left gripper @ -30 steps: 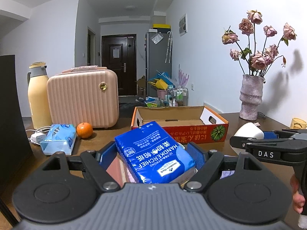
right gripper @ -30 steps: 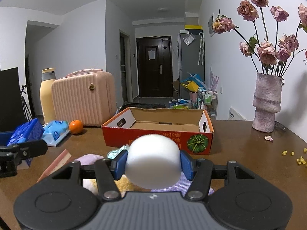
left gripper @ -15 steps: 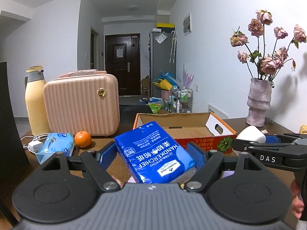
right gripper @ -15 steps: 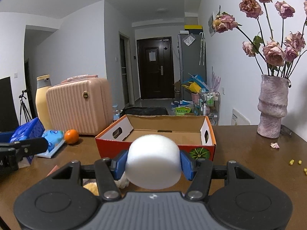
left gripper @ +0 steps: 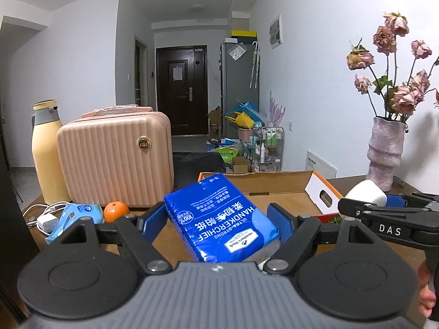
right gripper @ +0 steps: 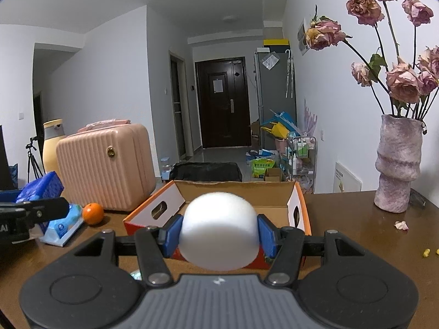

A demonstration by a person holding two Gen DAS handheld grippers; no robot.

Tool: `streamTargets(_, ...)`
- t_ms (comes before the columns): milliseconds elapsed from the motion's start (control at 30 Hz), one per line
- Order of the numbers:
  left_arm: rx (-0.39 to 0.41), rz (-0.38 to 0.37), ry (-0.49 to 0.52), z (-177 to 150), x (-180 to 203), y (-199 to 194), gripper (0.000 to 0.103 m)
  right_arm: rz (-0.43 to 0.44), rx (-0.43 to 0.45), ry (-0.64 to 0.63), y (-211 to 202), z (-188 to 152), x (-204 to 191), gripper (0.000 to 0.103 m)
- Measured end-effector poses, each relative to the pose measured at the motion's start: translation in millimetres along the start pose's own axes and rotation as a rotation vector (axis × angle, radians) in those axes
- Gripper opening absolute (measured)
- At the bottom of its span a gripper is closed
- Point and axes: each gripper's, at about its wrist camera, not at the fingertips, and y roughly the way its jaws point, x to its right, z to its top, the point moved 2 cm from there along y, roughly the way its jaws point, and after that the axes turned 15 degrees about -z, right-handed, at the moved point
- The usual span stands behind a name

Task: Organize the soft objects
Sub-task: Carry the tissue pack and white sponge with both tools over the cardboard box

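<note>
My left gripper (left gripper: 219,220) pinches a blue handkerchief pack (left gripper: 221,222), which fills the lower centre of the left wrist view; its blue pads (left gripper: 152,219) press against the pack's two sides and the pack is lifted clear of the wooden table (left gripper: 170,242). Behind the pack, at mid-frame, I see the open cardboard box (left gripper: 274,185) with its orange outer walls. At the right edge of that view my right gripper (left gripper: 367,205) shows side-on, clamped on a white foam block (left gripper: 365,196).

In the right wrist view the foam block (right gripper: 219,230) sits at lower centre, squeezed between the blue pads (right gripper: 171,234), with the box (right gripper: 236,192) directly behind it and its brown floor visible past the block's top. At the left edge of that frame the left gripper (right gripper: 35,211) appears with the blue pack (right gripper: 41,187) in it.

To the left of the box stands a pink ribbed case (right gripper: 107,170), a cream flask (right gripper: 52,145) behind it, an orange (right gripper: 93,213) in front of it, and a light-blue wipes pack (right gripper: 61,229) beside the orange. At the right of the frame a pinkish vase (right gripper: 397,164) holds dried roses (right gripper: 400,82). A fallen petal (right gripper: 400,225) and yellow crumbs (right gripper: 426,252) lie on the table near the right edge.
</note>
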Motion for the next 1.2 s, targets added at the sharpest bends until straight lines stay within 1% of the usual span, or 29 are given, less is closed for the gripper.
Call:
streamTargets(233,-0.023,0.020,-0.019,14.5,-7.0,27.7,0.081,-0.004,0.005,0.001,20.9,12.6,1.7,0.057)
streamTargets(400,-0.037,0.032,-0.021,23.6,-10.1,49.2,0.081,0.002,0.009,0.026,37.4,19.5,8.1,0.057)
streamTargets(700,-0.087,0.032,-0.025,39.6,-6.8,103.6,0.081,-0.011,-0.034,0.026,79.5,29.0,16.2,0.057)
streamTargets(833,-0.118,0.045,-0.025,42.1,-4.4,129.4,0.081,-0.029,-0.046,0.019,96.7,34.7,19.5,0.057)
streamTargets(933,-0.136,0.061,-0.027,44.4,-2.6,148.9,0.081,-0.025,-0.062,0.023,110.3,37.8,23.2,0.057)
streamTargets(1133,-0.178,0.081,-0.045,44.3,-2.6,184.3,0.081,-0.039,-0.098,0.010,136.8,35.8,25.5,0.057)
streamTargets(1200,-0.189,0.099,-0.047,42.8,-5.4,196.2,0.081,-0.037,-0.113,0.009,146.2,34.3,26.5,0.057)
